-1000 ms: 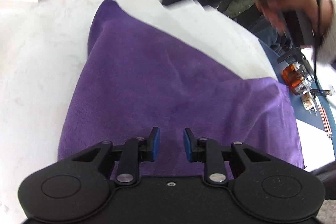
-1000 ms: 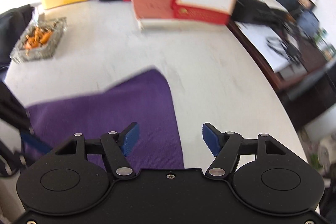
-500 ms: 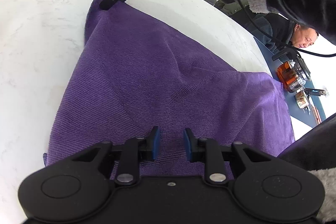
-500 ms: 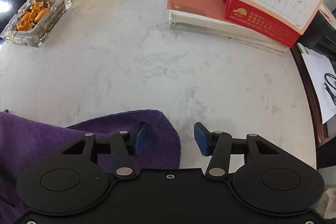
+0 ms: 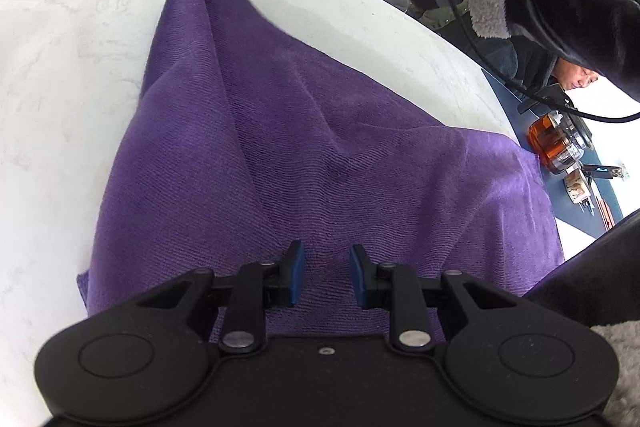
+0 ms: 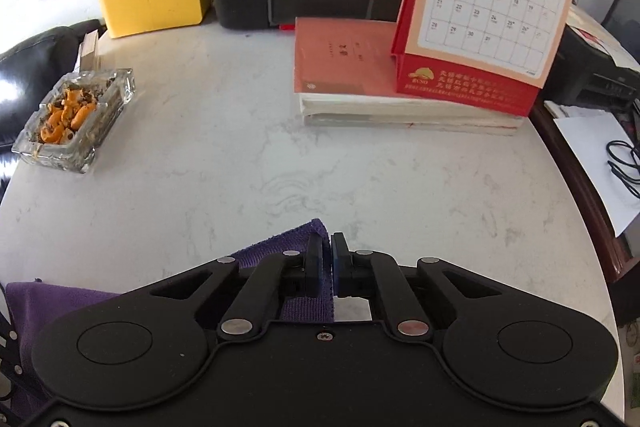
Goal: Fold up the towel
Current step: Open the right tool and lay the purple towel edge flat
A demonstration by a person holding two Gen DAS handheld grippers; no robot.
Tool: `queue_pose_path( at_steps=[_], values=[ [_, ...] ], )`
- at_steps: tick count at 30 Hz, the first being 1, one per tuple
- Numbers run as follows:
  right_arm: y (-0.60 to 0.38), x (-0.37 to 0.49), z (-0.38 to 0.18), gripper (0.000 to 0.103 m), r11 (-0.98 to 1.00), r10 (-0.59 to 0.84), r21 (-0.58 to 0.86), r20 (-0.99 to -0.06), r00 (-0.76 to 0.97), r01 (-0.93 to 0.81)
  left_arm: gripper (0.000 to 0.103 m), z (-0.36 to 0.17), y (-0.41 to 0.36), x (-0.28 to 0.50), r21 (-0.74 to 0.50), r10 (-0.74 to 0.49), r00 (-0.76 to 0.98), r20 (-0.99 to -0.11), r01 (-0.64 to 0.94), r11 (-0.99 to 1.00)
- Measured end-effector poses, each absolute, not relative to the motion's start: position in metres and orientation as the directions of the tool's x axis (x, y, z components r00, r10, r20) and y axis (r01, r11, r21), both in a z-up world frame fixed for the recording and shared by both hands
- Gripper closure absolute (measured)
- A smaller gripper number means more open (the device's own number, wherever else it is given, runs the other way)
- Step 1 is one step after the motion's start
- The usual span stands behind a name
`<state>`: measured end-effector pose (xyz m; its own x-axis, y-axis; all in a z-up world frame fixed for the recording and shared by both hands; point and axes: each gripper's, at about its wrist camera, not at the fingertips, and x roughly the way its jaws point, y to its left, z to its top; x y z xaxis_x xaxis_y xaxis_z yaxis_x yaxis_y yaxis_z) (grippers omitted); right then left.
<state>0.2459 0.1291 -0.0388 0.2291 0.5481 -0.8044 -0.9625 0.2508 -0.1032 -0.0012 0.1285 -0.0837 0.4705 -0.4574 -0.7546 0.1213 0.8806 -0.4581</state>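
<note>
Since the earlier frame right gripper (image 6: pixel 327 259) has closed, clamping the far corner of the purple towel (image 5: pixel 320 155) on the white table (image 6: pixel 280 155); left gripper (image 5: pixel 323 275), fingers slightly apart, hovers over its near edge.

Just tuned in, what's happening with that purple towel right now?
A person is folding a purple terry towel spread on a white marble-look table, holding a gripper in each hand. The right gripper has its jaws shut on the towel's far corner, which looks slightly lifted off the table. The left gripper sits over the near edge, jaws slightly apart with towel between them; whether they are pinching it is unclear. No fold made yet.
</note>
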Motion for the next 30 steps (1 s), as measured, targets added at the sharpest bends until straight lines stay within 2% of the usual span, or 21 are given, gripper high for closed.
queue_pose_path(
  at_steps=[9,15,18,20,24,28,30],
  values=[
    [0.136,0.264,-0.064,0.099,0.366,0.513,-0.149,-0.792,0.332,-0.919,0.08,-0.082,0.131,-0.005,-0.461,-0.46,0.469,-0.754,0.12,0.879],
    [0.133,0.268,-0.048,0.097,0.423,0.526,-0.129,-0.771,0.359,-0.897,0.08,-0.082,0.135,-0.008,-0.471,-0.464,0.478,-0.746,0.115,0.875],
    [0.127,0.24,-0.023,0.093,0.368,0.576,-0.095,-0.758,0.307,-0.925,0.08,-0.075,0.14,-0.015,-0.447,-0.43,0.515,-0.742,0.099,0.889],
    [0.123,0.215,-0.014,0.086,0.303,0.591,-0.06,-0.771,0.237,-0.951,0.08,-0.066,0.15,-0.023,-0.456,-0.428,0.551,-0.716,0.095,0.885],
    [0.106,0.157,-0.025,0.085,0.198,0.527,-0.034,-0.839,0.136,-0.98,0.079,-0.044,0.196,-0.054,-0.47,-0.348,0.643,-0.683,-0.022,0.883],
    [0.083,0.117,-0.05,0.085,0.192,0.452,-0.056,-0.881,0.139,-0.98,0.079,-0.042,0.235,-0.071,-0.412,-0.217,0.645,-0.733,-0.166,0.896],
    [0.076,0.106,-0.059,0.085,0.207,0.431,-0.058,-0.89,0.145,-0.977,0.079,-0.046,0.239,-0.069,-0.354,-0.18,0.619,-0.765,-0.17,0.92]
  ],
)
